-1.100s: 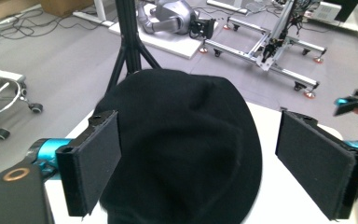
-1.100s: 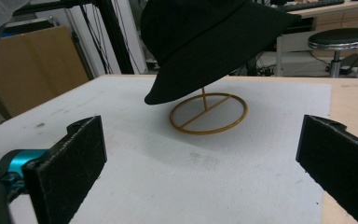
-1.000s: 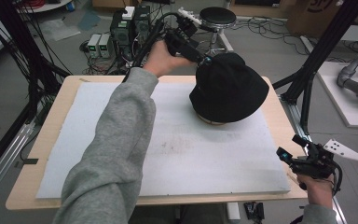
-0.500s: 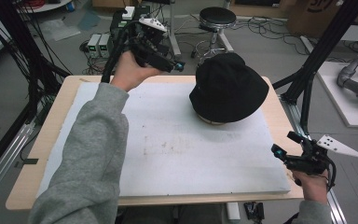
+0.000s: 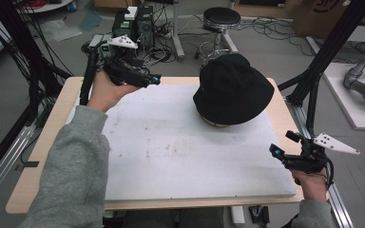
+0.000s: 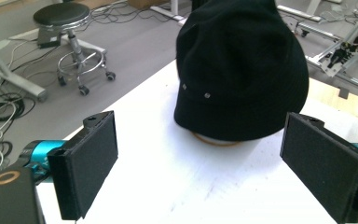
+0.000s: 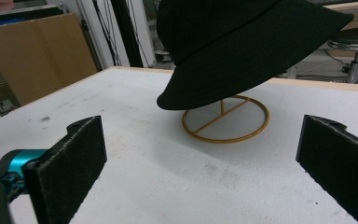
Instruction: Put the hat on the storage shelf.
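toward the table's far right corner the black hat (image 5: 232, 90) sits on its gold wire stand (image 7: 225, 119), and with my left gripper (image 5: 138, 76) and right gripper (image 5: 285, 156) both spread wide, holding nothing, i judge the hat untouched, so next comes an approach.

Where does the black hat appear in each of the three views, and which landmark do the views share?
High view: hat right of centre, at the table's far side.
Left gripper view: hat at upper centre, beyond the open jaws.
Right gripper view: hat at top centre-right, seen from below the brim.
Shared landmark: the gold wire stand under the hat.
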Demonstrator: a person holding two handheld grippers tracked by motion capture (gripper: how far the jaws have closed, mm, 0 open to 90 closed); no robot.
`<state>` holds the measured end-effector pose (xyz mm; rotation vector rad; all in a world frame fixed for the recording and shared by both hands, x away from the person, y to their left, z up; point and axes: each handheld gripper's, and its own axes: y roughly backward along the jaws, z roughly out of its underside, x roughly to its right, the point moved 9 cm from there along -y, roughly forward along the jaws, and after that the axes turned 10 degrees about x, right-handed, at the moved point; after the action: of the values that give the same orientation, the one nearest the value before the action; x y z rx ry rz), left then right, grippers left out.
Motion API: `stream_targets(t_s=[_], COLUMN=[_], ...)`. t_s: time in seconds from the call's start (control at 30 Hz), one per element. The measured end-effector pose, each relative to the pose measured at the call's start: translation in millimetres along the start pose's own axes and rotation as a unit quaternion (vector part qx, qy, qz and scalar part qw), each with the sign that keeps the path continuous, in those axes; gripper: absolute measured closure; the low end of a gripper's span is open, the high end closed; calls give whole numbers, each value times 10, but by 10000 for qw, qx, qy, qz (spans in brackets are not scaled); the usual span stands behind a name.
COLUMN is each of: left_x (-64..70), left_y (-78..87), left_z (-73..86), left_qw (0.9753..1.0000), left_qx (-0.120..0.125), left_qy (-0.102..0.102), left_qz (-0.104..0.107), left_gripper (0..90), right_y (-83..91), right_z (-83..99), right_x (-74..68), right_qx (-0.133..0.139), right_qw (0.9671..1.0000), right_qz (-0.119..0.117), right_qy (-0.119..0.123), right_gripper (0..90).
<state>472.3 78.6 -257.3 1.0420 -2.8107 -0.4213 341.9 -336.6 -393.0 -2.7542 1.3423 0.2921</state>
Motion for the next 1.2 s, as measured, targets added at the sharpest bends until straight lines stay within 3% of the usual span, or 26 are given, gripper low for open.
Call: stream_targets(t_s=[0.4, 0.63, 1.2], left_x=[-157, -183, -221], left_y=[375, 508, 895], left_z=[300, 475, 953], left_qw=[9992, 9986, 9940], left_qx=[115, 171, 510], left_qy=[121, 220, 548], left_qz=[-363, -449, -792], left_gripper=[115, 115, 115], right_y=[-75, -99, -214], right_z=[11, -8, 20], right_x=[32, 19, -51], right_qx=[-56, -15, -125], right_qw=[9999, 9999, 9995], right_qz=[118, 129, 181], right_qy=[48, 83, 204], right_gripper=[11, 11, 12])
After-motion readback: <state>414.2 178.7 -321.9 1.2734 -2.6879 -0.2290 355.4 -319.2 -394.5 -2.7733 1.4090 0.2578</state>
